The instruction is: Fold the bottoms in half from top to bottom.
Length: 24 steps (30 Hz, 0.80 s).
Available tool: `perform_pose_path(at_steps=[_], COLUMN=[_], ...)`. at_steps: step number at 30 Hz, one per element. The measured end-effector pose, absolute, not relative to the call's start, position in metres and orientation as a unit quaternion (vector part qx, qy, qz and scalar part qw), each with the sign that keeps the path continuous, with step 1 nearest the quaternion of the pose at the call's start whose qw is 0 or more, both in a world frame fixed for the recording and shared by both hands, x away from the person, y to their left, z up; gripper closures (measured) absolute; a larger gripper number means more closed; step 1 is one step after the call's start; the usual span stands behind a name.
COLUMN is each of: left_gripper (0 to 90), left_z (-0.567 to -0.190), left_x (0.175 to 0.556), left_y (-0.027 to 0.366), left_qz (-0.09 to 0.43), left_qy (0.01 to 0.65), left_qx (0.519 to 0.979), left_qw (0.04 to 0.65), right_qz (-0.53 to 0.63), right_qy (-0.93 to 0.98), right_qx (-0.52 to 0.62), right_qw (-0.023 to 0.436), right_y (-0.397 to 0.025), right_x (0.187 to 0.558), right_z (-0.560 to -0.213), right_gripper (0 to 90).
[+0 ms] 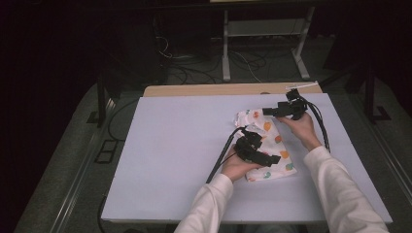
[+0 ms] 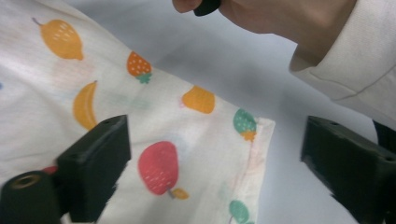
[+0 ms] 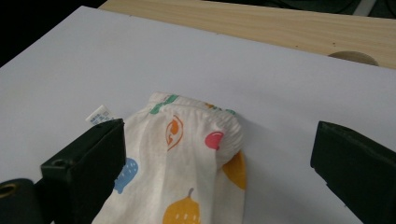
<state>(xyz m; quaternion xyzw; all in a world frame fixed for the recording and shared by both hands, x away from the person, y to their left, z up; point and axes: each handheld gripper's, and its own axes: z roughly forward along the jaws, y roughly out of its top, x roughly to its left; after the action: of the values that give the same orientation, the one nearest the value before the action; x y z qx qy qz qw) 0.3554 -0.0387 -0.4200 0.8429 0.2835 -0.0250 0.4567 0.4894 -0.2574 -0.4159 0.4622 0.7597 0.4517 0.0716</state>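
A small white garment printed with fruit [image 1: 273, 132] lies on the pale board [image 1: 180, 145], right of centre. My left gripper [image 1: 266, 159] hovers open over its near end; in the left gripper view the hemmed corner of the garment [image 2: 163, 135] lies between the spread jaws of the left gripper [image 2: 215, 140]. My right gripper [image 1: 267, 111] is open at the far end. In the right gripper view the elastic waistband of the garment [image 3: 196, 140] and a white label [image 3: 100, 115] sit between the wide jaws of the right gripper [image 3: 219, 142]. Neither gripper holds cloth.
A wooden tabletop strip [image 1: 228, 90] runs behind the board, with a round hole [image 3: 352, 57] in it. A white frame [image 1: 262, 29] and cables stand on the floor beyond. The other hand and its white sleeve [image 2: 345, 56] are close above the hem.
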Motion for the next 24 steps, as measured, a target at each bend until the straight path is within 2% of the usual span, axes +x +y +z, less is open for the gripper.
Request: perform_pose_path(at_steps=[6, 12, 24], left_gripper=[0.0, 0.0, 0.0], left_z=[-0.415, -0.407, -0.399], left_x=[0.356, 0.356, 0.378], left_y=[-0.032, -0.024, -0.002], left_qz=[-0.010, 0.011, 0.038], left_qy=[0.276, 0.255, 0.253], left_qx=[0.849, 0.861, 0.859], left_qw=[0.451, 0.439, 0.444], right_qz=[0.457, 0.464, 0.450], right_qy=[0.765, 0.769, 0.784], right_qx=[0.449, 0.435, 0.421], right_qw=[0.070, 0.069, 0.073], right_y=[-0.254, -0.254, -0.254], right_x=[0.485, 0.480, 0.471], right_z=[-0.414, -0.408, -0.400], right_gripper=[0.0, 0.0, 0.0])
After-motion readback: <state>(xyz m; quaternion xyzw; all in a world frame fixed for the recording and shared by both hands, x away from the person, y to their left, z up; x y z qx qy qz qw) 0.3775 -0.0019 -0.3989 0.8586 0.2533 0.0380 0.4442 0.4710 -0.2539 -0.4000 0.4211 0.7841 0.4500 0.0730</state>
